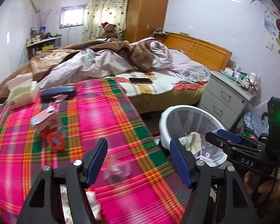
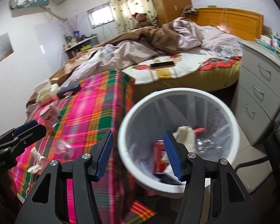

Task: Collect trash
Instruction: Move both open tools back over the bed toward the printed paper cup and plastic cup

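Bedside scene, plaid cloth [image 1: 121,121] with scattered litter: clear plastic wrapper [image 1: 117,168] directly ahead of left gripper [image 1: 138,158], fingers spread wide, empty; torn pink-and-red packets [image 1: 48,123] farther left, crumpled white scraps [image 1: 92,201] at near edge. Right gripper [image 2: 138,153] likewise wide and empty, poised over white bin [image 2: 177,93], already part-filled. Wrapper probably feather-light, flimsy, slick; best pinched at a raised crease, not flat film. Dark case [image 1: 57,92] and phone [image 1: 141,80] likely not trash
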### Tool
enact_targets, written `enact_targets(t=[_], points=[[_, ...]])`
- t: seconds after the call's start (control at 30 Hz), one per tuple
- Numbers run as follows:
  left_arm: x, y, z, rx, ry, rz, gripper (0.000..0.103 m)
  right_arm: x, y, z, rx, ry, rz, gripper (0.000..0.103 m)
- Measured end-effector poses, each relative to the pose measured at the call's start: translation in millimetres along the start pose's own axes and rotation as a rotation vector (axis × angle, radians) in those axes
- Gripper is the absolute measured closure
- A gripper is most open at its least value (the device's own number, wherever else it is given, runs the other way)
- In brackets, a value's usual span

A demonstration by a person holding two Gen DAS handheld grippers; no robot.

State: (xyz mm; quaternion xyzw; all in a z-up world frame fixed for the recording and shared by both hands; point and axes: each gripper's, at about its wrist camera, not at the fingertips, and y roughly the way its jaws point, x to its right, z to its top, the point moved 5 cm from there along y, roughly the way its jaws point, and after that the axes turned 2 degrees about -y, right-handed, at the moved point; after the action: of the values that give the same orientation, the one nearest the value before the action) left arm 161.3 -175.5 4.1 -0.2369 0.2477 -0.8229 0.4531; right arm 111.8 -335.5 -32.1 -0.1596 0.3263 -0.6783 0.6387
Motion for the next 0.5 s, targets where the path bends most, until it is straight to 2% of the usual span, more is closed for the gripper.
enact_targets(t=[0.3, 0.5], points=[[-57, -36, -23, 0.022, -0.071, 0.072, 0.03, -42, 9, -7, -0.015, -0.068, 0.084, 0.046], [-90, -48, -45, 0.001, -0.104, 0.116, 0.029, -77, 20, -16, -0.043, -0.124, 0.145, 0.046]])
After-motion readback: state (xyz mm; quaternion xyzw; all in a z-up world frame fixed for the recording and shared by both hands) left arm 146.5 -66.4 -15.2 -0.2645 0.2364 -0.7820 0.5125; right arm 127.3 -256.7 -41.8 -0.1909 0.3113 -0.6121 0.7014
